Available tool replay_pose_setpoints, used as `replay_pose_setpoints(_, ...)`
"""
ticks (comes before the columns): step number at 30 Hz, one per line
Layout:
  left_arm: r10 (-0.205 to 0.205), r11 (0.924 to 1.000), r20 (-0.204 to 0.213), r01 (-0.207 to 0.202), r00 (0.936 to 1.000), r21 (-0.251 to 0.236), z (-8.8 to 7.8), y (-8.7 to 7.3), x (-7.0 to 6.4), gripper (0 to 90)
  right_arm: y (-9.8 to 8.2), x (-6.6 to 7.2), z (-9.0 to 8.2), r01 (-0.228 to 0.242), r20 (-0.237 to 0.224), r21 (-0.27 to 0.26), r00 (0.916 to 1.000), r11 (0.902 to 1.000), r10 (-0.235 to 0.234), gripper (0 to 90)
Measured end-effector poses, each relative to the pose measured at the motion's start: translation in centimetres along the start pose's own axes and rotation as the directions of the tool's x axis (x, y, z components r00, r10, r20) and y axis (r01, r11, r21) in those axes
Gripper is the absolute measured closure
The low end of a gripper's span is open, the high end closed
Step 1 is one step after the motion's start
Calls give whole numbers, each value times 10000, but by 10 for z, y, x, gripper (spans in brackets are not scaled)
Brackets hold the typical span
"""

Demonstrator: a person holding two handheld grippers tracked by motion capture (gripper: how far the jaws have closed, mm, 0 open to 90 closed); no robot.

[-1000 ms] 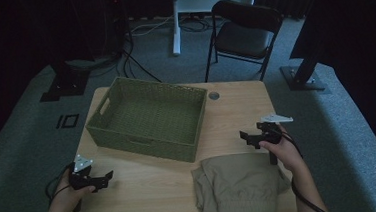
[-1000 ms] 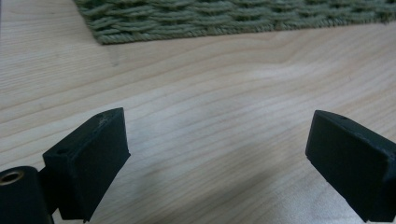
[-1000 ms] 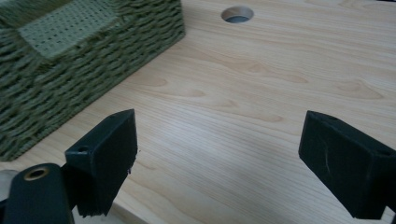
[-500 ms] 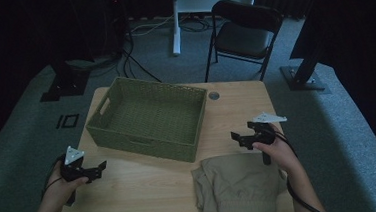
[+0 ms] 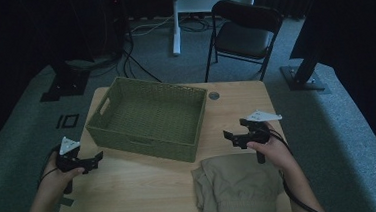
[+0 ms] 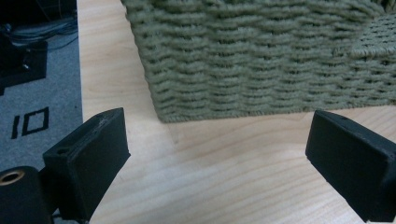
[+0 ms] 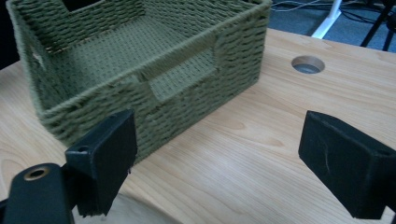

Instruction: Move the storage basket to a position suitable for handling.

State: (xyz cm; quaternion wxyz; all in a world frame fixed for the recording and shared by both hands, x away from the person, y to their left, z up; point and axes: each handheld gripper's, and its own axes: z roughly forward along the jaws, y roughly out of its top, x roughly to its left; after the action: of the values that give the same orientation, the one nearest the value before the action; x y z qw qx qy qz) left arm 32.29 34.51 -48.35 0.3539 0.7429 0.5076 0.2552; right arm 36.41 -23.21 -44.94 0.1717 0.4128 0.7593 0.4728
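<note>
Worktop (image 5: 146,189): pale wood, rectangular, with a round cable hole (image 5: 214,95) near its far edge.
Basket (image 5: 149,117): green woven, rectangular, on the far left half of the worktop, open top, nothing inside that can be seen; cut-out handles in its short ends.
Trousers (image 5: 234,183): khaki, folded, lying flat at the near right corner of the worktop, just in front of the basket's near right corner and apart from it.
Chair (image 5: 243,29): black folding chair on the carpet beyond the worktop, well apart from everything on it.
Right tongs (image 5: 231,136): held in the right hand above the worktop, just beyond the trousers' far edge and near the basket's right end; jaws spread wide with nothing between them. The right gripper view looks across bare wood to the basket's short end with its handle slot and to the cable hole.
Left tongs (image 5: 95,160): held in the left hand at the left edge of the worktop, just in front of the basket's near left corner; jaws wide apart, holding nothing. The left gripper view shows the basket's woven wall close ahead over bare wood, not touching the jaws.
</note>
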Motion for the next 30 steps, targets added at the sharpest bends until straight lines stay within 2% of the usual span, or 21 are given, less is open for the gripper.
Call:
replay_pose_setpoints(8, -226, 9992, -21, 225, 9997, -341, 0, 13, 9, 68, 6, 12, 1, 105, -247, -124, 9996, 9999, -108, 114)
replay_pose_setpoints(14, -409, 9974, -186, 397, 9990, -597, 2, 26, 18, 68, 8, 26, 10, 305, -458, -47, 9985, 9995, -307, 113)
replay_pose_setpoints(16, -460, 9966, -109, 452, 9989, -689, 3, 30, 20, 68, 9, 31, 13, 415, -564, -46, 9975, 9991, -417, 113)
replay_pose_setpoints(18, -296, 9970, -5, 295, 9996, -722, 4, 33, 22, 68, 10, 36, 15, 426, -688, -104, 9967, 9990, -432, 113)
replay_pose_setpoints(24, -302, 9963, -242, 281, 9993, -809, 6, 45, 28, 68, 15, 49, 22, 551, -905, -179, 9943, 9983, -565, 113)
replay_pose_setpoints(26, -112, 9965, -232, 93, 9997, -835, 9, 48, 29, 68, 16, 52, 25, 523, -922, -213, 9943, 9984, -541, 113)
replay_pose_setpoints(30, -219, 9958, -203, 200, 9996, -896, 14, 54, 32, 68, 18, 58, 33, 421, -854, -169, 9954, 9990, -434, 113)
